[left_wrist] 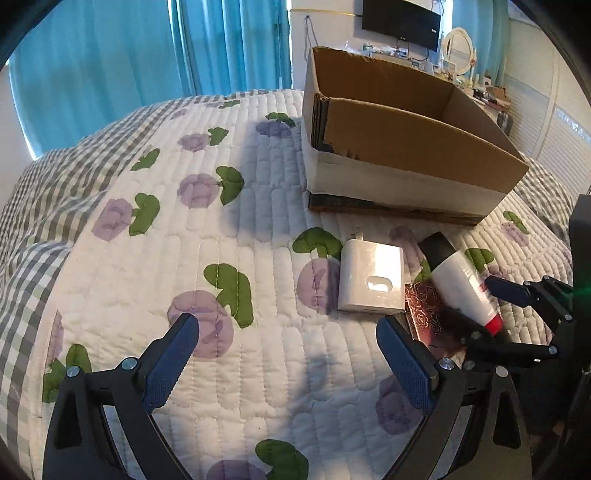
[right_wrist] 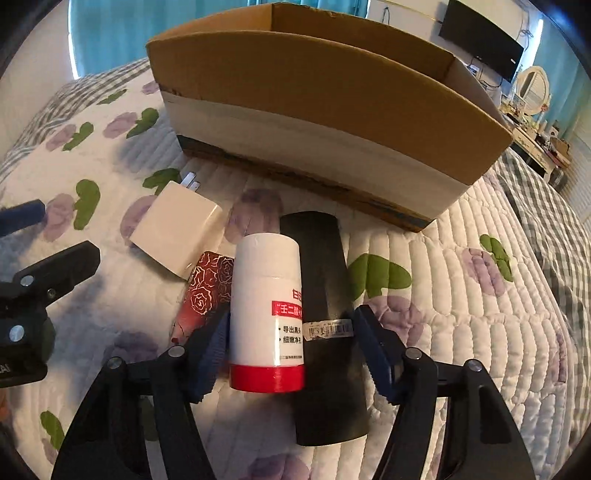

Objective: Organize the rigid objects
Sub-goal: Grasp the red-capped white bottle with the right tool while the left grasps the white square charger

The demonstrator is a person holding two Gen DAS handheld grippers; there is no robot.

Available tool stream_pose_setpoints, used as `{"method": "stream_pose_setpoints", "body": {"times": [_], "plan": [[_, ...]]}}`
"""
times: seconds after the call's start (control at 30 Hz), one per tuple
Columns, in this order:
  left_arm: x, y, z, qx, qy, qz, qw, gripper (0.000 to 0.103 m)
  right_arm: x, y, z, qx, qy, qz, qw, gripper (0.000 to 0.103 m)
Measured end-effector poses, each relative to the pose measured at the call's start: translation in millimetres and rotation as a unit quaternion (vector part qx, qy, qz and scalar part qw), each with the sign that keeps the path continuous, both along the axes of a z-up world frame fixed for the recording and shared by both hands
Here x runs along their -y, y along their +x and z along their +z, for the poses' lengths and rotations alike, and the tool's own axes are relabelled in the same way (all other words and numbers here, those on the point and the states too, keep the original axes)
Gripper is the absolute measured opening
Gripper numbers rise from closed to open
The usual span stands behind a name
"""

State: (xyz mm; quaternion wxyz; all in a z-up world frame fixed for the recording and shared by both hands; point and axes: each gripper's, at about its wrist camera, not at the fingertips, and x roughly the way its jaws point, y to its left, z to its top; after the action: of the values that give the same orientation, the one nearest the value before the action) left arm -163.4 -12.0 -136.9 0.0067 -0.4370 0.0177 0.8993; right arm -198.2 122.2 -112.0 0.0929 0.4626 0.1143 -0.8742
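A white bottle with a red cap [right_wrist: 266, 314] and a black cone-shaped object [right_wrist: 325, 325] lie side by side on the quilted bed. My right gripper [right_wrist: 291, 350] has its jaws around both, pads touching their sides. In the left wrist view the bottle [left_wrist: 461, 288] and the right gripper [left_wrist: 495, 310] show at the right. A white charger plug [left_wrist: 371, 278] [right_wrist: 177, 229] and a red rose-patterned card [left_wrist: 428, 310] [right_wrist: 207, 288] lie next to them. My left gripper [left_wrist: 288, 354] is open and empty above the quilt, near the charger.
An open cardboard box [left_wrist: 406, 147] [right_wrist: 314, 96] stands on the bed just behind the objects. The quilt [left_wrist: 184, 240] has purple flowers and a grey checked border. A dresser with a mirror [right_wrist: 532, 88] and a wall TV [left_wrist: 400, 22] are beyond the bed.
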Motion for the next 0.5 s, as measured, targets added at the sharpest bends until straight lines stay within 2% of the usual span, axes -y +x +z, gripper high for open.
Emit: {"method": "stream_pose_setpoints", "body": {"times": [0.07,0.1,0.17,0.33,0.5], "plan": [[-0.8,0.2,-0.3,-0.001,0.000,0.000,1.0000,0.098,-0.2,4.0,1.2,-0.014,0.036,-0.014,0.999,0.037],[-1.3,0.3,-0.9,-0.001,-0.002,0.000,1.0000,0.098,-3.8,4.7,2.1,-0.015,0.033,-0.017,0.999,0.035],[-3.5,-0.8,-3.0,0.001,-0.007,-0.003,1.0000,0.098,-17.3,4.5,6.0,-0.005,-0.012,-0.025,1.000,0.035],[-18.4,-5.6,0.5,0.009,-0.024,-0.020,0.9995,0.098,-40.1,8.1,22.2,-0.017,-0.051,-0.041,0.998,0.035],[-36.0,-21.7,9.8,0.014,0.000,-0.027,0.9995,0.098,-54.9,-0.9,34.9,-0.024,-0.074,-0.052,0.996,0.035]]}}
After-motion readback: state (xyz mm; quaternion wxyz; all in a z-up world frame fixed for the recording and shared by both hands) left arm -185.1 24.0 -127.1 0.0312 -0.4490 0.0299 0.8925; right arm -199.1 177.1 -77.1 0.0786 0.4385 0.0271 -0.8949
